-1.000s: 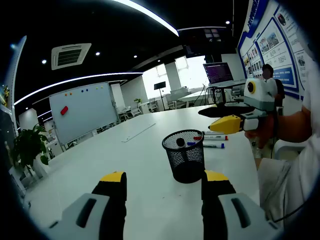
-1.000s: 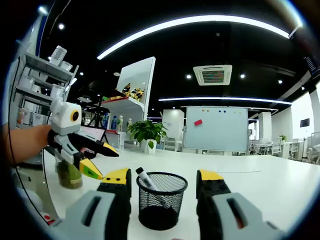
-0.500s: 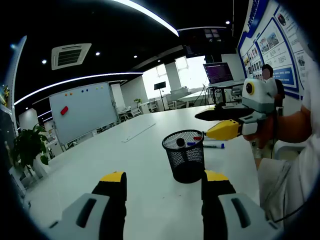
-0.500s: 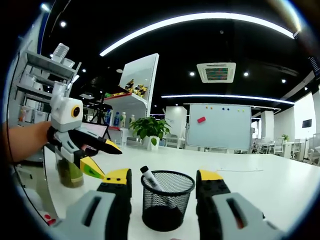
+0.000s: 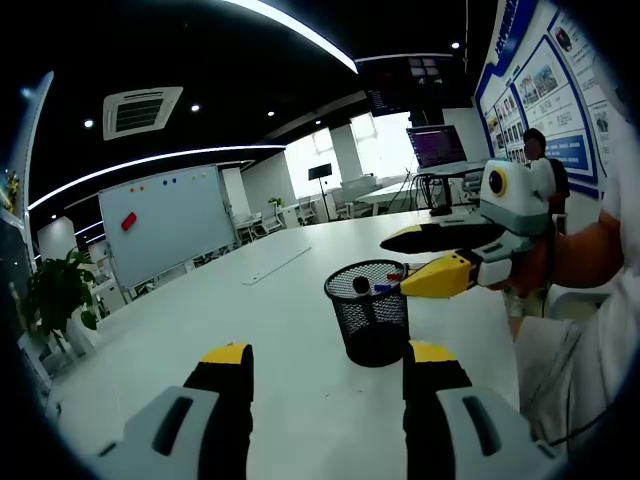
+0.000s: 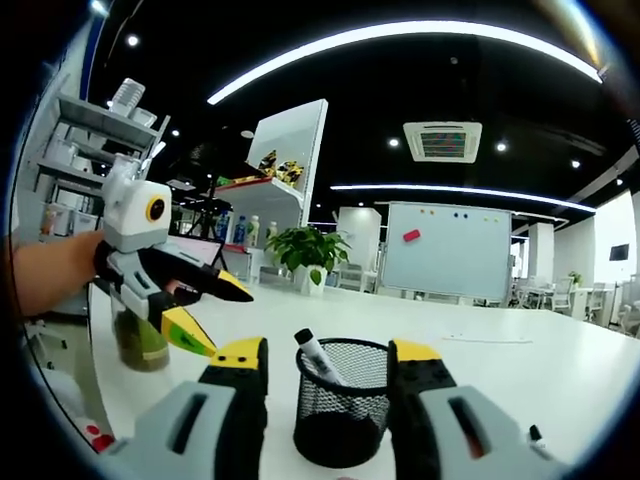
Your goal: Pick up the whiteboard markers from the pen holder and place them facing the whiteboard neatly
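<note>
the white table point(image 5: 300, 300) ran toward the far whiteboard point(image 5: 165, 220). the mesh pen holder point(image 5: 368, 312) stood mid-table, one marker point(image 6: 318, 355) leaning inside. the left gripper point(image 5: 325, 365) and the right gripper point(image 6: 325, 360), jaws apart, held nothing. more markers point(image 5: 395, 287) lay beyond the holder.

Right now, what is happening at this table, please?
A person holds a two-jaw gripper in each hand over a white table. A black mesh pen holder stands on it with one black-capped marker leaning inside. The right gripper is open and reaches toward the holder's rim; the left gripper is open too, beside the holder. Other markers lie on the table behind the holder. A whiteboard stands at the far end of the room.
</note>
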Motion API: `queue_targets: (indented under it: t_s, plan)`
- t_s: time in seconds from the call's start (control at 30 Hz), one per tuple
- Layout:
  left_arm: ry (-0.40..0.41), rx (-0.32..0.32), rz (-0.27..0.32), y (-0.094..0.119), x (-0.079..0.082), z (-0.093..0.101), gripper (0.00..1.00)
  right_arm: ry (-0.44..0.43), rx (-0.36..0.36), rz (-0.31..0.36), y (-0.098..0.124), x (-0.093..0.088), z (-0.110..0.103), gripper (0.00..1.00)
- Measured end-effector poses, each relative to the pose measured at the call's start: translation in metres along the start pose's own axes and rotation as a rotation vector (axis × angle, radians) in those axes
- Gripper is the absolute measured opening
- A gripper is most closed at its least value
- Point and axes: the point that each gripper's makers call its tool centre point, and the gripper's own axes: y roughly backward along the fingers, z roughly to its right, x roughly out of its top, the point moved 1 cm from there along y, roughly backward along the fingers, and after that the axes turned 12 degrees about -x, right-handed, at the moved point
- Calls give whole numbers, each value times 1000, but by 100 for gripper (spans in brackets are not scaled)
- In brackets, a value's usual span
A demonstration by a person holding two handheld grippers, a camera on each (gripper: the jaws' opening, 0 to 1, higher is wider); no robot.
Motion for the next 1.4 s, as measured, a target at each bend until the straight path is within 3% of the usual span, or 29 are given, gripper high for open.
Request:
queue_targets:
  t_s: [0.47, 0.63, 1.4]
  plan:
    - [0, -1, 0, 0, 0, -1, 62, 13, 7, -30, -7, -8, -5, 45]
    - [0, -1, 0, 0, 0, -1, 62, 86, 7, -23, -11, -10, -7, 37]
    - [-1, 1, 0, 0, 0, 0, 62, 67, 16, -29, -23, -8, -19, 30]
